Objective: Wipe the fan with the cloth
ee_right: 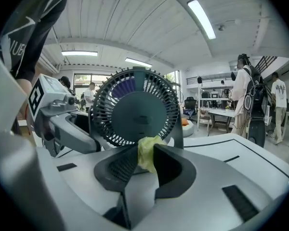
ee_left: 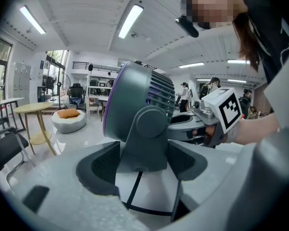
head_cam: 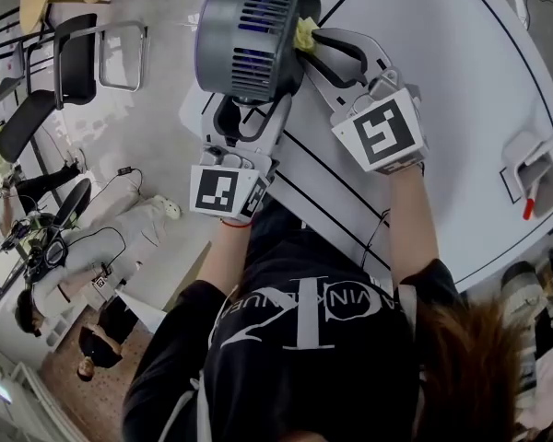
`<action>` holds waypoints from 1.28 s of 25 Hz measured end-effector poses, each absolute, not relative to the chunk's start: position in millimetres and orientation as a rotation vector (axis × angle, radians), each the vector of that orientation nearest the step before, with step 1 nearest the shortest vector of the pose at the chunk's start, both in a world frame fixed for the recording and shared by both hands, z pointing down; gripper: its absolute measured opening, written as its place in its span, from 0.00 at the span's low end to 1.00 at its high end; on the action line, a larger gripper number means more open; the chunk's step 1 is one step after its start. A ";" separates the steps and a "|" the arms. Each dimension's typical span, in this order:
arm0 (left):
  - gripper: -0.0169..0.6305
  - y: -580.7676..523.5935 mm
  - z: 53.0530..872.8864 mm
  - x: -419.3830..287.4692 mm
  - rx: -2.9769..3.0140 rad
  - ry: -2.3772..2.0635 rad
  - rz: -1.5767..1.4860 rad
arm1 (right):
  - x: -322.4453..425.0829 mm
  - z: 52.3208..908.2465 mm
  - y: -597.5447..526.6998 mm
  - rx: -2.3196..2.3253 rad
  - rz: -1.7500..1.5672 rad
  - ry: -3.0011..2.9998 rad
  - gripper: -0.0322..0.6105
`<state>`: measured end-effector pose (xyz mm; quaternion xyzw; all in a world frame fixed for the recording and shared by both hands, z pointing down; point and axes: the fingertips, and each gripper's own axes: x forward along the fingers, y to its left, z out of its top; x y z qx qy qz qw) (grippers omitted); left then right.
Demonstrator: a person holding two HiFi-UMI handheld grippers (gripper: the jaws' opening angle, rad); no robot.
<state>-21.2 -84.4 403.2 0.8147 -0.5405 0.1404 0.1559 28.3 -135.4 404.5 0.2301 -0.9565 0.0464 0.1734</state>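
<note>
At the tabletop (head_cam: 461, 81) edge, the fan (head_cam: 247, 37) is held by its stiff stand, clamped between the jaws of the left gripper (ee_left: 143, 163). The cloth (ee_right: 147, 153), soft and crumpled, is pinched in the right gripper (ee_right: 145, 165) and pressed at 6 o'clock on the front grille. Light plastic is judged here: the thin grille bars are best wiped gently, with the stand as the hold.

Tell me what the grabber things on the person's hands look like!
The left gripper and right gripper are pale grey plastic with dark grey ribbed pads inside the jaws. Each carries a white cube printed with black square markers. The person wears a black short-sleeved T-shirt with white lettering.
</note>
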 end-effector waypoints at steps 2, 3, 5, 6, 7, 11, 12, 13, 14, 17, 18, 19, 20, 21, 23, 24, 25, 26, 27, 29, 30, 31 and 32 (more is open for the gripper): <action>0.49 -83.4 402.7 -22.5 2.335 -1.546 0.403 | 24.4 405.5 -126.9 0.643 0.165 -2.713 0.21; 0.49 -82.2 402.3 -23.7 2.336 -1.546 0.403 | 22.2 405.6 -121.8 0.638 0.181 -2.713 0.21; 0.49 -79.8 402.1 -25.2 2.337 -1.545 0.406 | 18.5 404.6 -111.8 0.618 0.207 -2.718 0.21; 0.50 -78.9 402.6 -25.2 2.341 -1.543 0.408 | 17.5 403.8 -107.3 0.608 0.222 -2.724 0.21; 0.50 -78.3 403.2 -24.6 2.346 -1.540 0.410 | 17.1 403.1 -103.1 0.599 0.240 -2.733 0.21; 0.50 -78.4 402.3 -23.9 2.351 -1.545 0.415 | 16.2 395.8 -89.2 0.577 0.325 -2.774 0.21; 0.50 -78.3 402.0 -24.5 2.352 -1.546 0.421 | 15.6 392.9 -86.3 0.572 0.343 -2.785 0.21; 0.50 -78.3 401.9 -24.8 2.353 -1.546 0.426 | 15.4 390.1 -83.7 0.567 0.358 -2.795 0.20; 0.50 -78.2 402.0 -24.8 2.354 -1.545 0.432 | 15.5 387.6 -81.2 0.560 0.367 -2.804 0.20; 0.50 -77.8 403.6 -23.2 2.359 -1.538 0.448 | 17.9 383.0 -75.2 0.551 0.382 -2.819 0.20; 0.50 -77.5 403.9 -23.0 2.360 -1.536 0.453 | 18.5 382.1 -73.7 0.552 0.379 -2.818 0.20; 0.50 -77.2 404.0 -23.1 2.361 -1.535 0.456 | 18.7 381.1 -72.4 0.550 0.369 -2.816 0.20; 0.50 -77.0 403.9 -23.5 2.361 -1.535 0.457 | 18.6 379.7 -71.4 0.547 0.357 -2.815 0.20; 0.50 -77.0 403.6 -24.0 2.362 -1.534 0.456 | 18.3 377.9 -70.7 0.545 0.345 -2.815 0.20; 0.50 -77.2 402.9 -24.8 2.361 -1.533 0.454 | 17.9 373.4 -69.4 0.541 0.326 -2.818 0.20; 0.50 -77.4 402.7 -25.1 2.361 -1.534 0.453 | 17.9 370.9 -68.7 0.537 0.319 -2.822 0.20; 0.50 -77.5 402.5 -25.2 2.360 -1.535 0.452 | 18.0 368.1 -67.8 0.530 0.312 -2.827 0.20; 0.50 -77.7 402.5 -25.3 2.360 -1.536 0.452 | 18.2 365.1 -66.8 0.523 0.308 -2.835 0.20; 0.50 -77.9 402.7 -25.3 2.359 -1.538 0.453 | 18.6 361.9 -65.8 0.516 0.306 -2.846 0.20; 0.50 -77.9 403.5 -24.9 2.358 -1.541 0.458 | 19.9 355.4 -63.5 0.510 0.311 -2.870 0.20; 0.50 -77.7 404.0 -24.6 2.359 -1.542 0.461 | 20.9 352.1 -62.5 0.512 0.315 -2.882 0.20; 0.50 -77.5 404.4 -24.3 2.359 -1.542 0.465 | 22.0 348.5 -61.7 0.515 0.318 -2.895 0.20; 0.50 -77.4 404.7 -24.1 2.359 -1.542 0.468 | 23.2 344.5 -61.1 0.521 0.321 -2.908 0.20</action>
